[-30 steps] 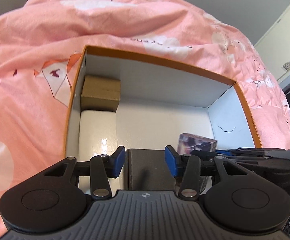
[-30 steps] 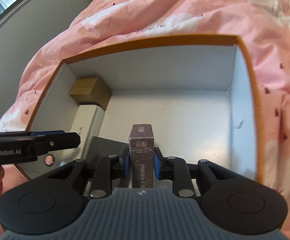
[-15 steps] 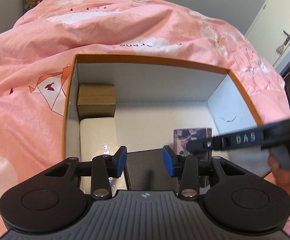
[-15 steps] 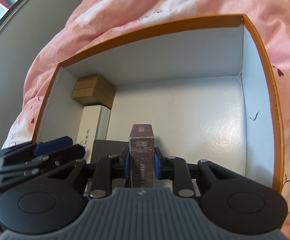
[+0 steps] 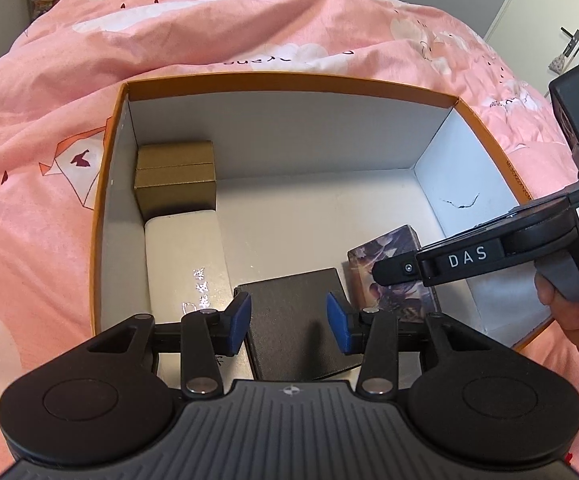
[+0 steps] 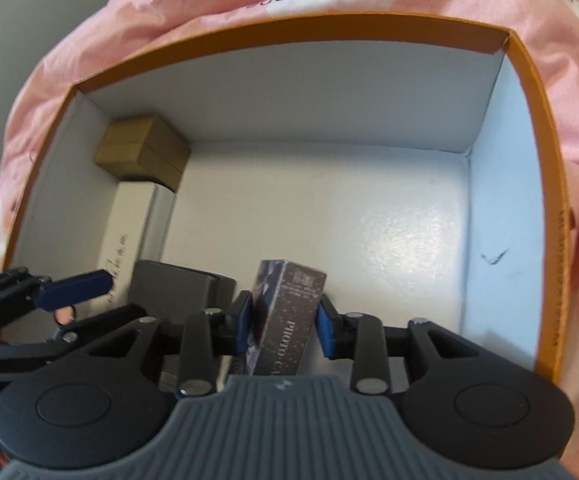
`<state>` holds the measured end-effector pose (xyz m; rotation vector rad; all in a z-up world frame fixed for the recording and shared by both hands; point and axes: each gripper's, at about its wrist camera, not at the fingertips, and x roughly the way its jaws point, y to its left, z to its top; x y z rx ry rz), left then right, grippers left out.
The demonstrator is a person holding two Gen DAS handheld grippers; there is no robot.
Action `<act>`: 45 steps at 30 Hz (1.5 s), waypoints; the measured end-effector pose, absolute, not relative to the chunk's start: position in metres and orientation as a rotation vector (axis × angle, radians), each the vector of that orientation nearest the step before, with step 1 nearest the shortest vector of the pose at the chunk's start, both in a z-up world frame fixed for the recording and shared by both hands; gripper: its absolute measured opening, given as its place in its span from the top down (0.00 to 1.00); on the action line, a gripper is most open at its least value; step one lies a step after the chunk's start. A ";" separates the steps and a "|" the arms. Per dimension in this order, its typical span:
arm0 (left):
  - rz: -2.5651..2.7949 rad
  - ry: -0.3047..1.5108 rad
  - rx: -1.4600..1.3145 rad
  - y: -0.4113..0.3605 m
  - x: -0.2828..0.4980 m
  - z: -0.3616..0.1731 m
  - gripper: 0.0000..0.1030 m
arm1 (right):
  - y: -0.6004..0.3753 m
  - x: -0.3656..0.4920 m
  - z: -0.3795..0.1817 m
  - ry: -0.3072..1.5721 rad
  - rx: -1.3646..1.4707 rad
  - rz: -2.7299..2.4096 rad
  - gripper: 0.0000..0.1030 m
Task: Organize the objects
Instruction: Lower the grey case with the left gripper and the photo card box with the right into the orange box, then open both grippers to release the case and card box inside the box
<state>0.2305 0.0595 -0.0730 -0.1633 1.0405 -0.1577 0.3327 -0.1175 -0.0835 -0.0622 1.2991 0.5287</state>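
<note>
Glossy printed card box between right gripper jaws, apart.

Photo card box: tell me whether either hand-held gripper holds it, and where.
Left hand-held gripper holds nothing. Right hand-held gripper brackets the tilted photo card box by its sides; a grip cannot be told.

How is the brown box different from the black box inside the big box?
The brown cardboard box sits in the far left corner of the orange-rimmed box; the black box lies near the front. The brown one is tan with a seam across it; the black one is dark and plain. The brown one stands taller; the black one lies flatter. Both touch the white box.
</note>
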 end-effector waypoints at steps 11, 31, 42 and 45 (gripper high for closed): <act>-0.190 1.041 -0.237 0.062 0.226 -0.071 0.38 | -0.123 0.326 -0.081 1.326 -0.168 0.519 0.55; -0.152 1.023 -0.243 0.062 0.210 -0.067 0.62 | -0.122 0.317 -0.088 1.406 -0.071 0.530 0.76; -0.147 0.951 -0.289 0.049 0.190 -0.050 0.63 | -0.121 0.312 -0.092 1.412 -0.067 0.539 0.75; -0.145 0.931 -0.290 0.045 0.180 -0.042 0.63 | -0.119 0.310 -0.090 1.392 -0.091 0.538 0.75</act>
